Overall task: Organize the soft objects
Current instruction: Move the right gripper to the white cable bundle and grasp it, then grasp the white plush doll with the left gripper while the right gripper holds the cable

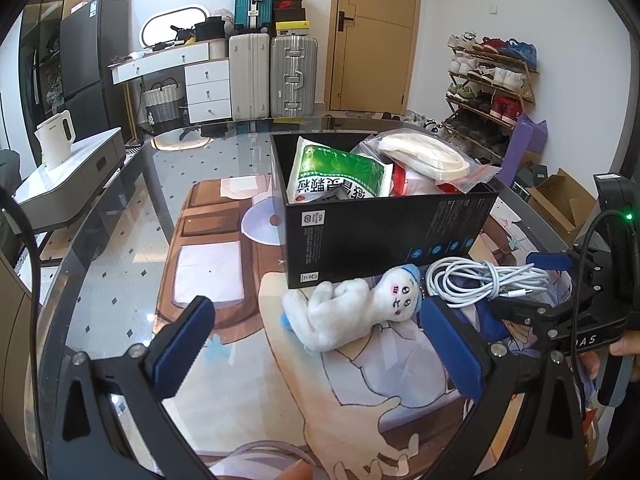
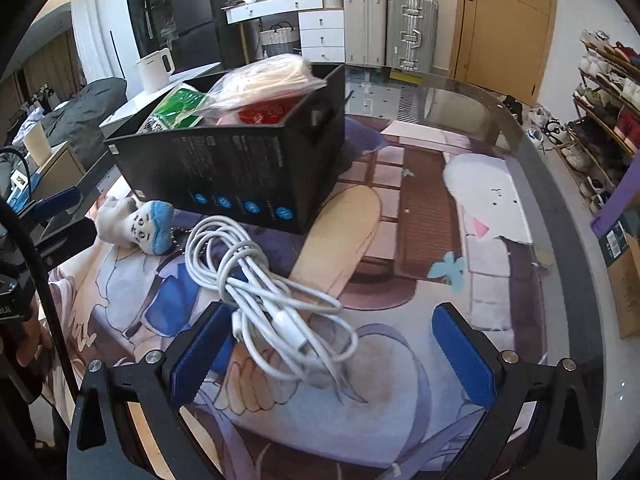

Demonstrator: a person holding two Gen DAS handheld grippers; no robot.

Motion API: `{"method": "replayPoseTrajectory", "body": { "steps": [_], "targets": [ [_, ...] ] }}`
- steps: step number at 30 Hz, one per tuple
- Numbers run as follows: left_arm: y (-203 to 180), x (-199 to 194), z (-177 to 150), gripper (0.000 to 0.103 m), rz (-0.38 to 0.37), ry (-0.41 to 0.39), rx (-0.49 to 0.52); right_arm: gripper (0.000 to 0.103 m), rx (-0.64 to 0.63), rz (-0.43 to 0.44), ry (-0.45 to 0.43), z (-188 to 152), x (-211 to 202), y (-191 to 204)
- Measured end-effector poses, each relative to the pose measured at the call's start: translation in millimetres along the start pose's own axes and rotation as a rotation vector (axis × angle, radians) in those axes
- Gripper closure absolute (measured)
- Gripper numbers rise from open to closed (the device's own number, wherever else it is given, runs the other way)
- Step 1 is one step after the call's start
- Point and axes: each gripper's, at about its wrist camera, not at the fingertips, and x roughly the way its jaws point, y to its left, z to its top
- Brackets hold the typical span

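A white plush toy (image 1: 352, 312) with a blue cap lies on the printed mat in front of a black box (image 1: 384, 232); it also shows in the right wrist view (image 2: 136, 224). My left gripper (image 1: 316, 348) is open, its pads either side of the toy, a little short of it. A coiled white cable (image 2: 272, 292) lies beside the toy, also in the left wrist view (image 1: 484, 280). My right gripper (image 2: 332, 352) is open around the cable's near end. The box (image 2: 240, 168) holds a green packet (image 1: 340, 172), a clear bag (image 1: 424, 156) and something red.
The glass table edge (image 2: 560, 200) curves on the right. A white kettle (image 1: 56, 140) stands on a side unit to the left. Suitcases (image 1: 272, 76), a drawer unit and a shoe rack (image 1: 492, 88) stand beyond the table.
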Motion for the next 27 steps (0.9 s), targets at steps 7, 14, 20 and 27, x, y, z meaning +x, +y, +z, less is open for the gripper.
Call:
{"method": "replayPoseTrajectory", "body": {
  "steps": [7,14,20,27],
  "targets": [
    [0.5,1.6,0.1,0.0,-0.001,0.007,-0.001,0.001,0.037,-0.002,-0.021,3.2,1.7,8.9],
    [-0.6,3.3,-1.1,0.0,-0.003,0.016,0.006,0.018,0.068,0.04,-0.047,6.4,-2.2,6.2],
    [-4.3,4.0,-4.9,0.0,-0.006,0.023,0.028,0.035,0.053,0.086,-0.06,6.5,-4.5,9.2],
    [-3.6,5.2,-4.7,0.0,-0.018,0.036,0.024,0.043,0.034,0.133,-0.057,4.7,-7.3,11.9]
  ]
}}
